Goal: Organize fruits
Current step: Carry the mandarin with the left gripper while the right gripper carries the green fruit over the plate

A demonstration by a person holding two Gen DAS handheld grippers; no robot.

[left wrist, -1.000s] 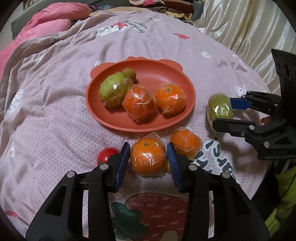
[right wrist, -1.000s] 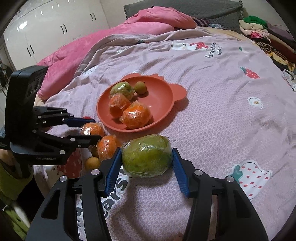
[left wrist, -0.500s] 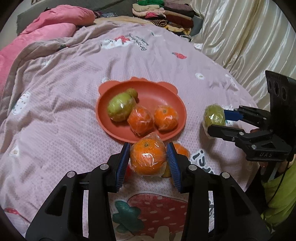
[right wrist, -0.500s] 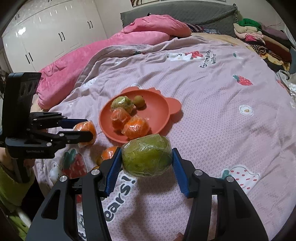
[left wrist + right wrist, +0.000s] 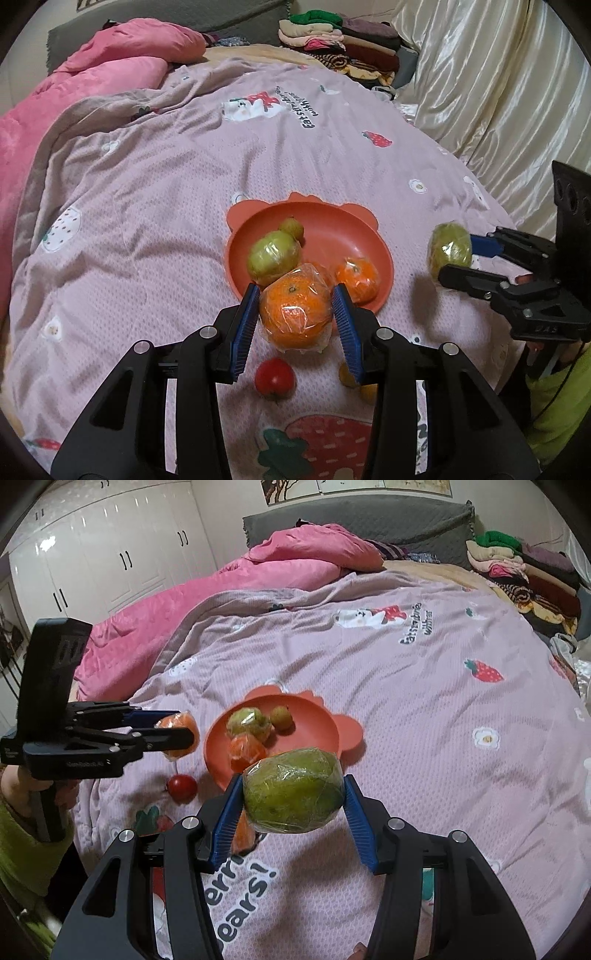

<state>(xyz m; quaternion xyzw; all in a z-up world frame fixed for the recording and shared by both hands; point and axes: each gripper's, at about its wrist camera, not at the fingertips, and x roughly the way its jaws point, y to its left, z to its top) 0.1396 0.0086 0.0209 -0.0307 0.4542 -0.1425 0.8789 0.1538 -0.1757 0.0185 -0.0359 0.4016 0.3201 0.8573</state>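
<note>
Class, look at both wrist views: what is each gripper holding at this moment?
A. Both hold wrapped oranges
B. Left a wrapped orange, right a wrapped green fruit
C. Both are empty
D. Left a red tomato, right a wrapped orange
B: the left gripper is clamped on a wrapped orange, the right gripper on a wrapped green fruit.

Orange plate point(image 5: 365, 236); red tomato point(image 5: 275, 377); mauve quilt point(image 5: 155, 192), strawberry print; pink duvet point(image 5: 236, 587) at 11 o'clock.
</note>
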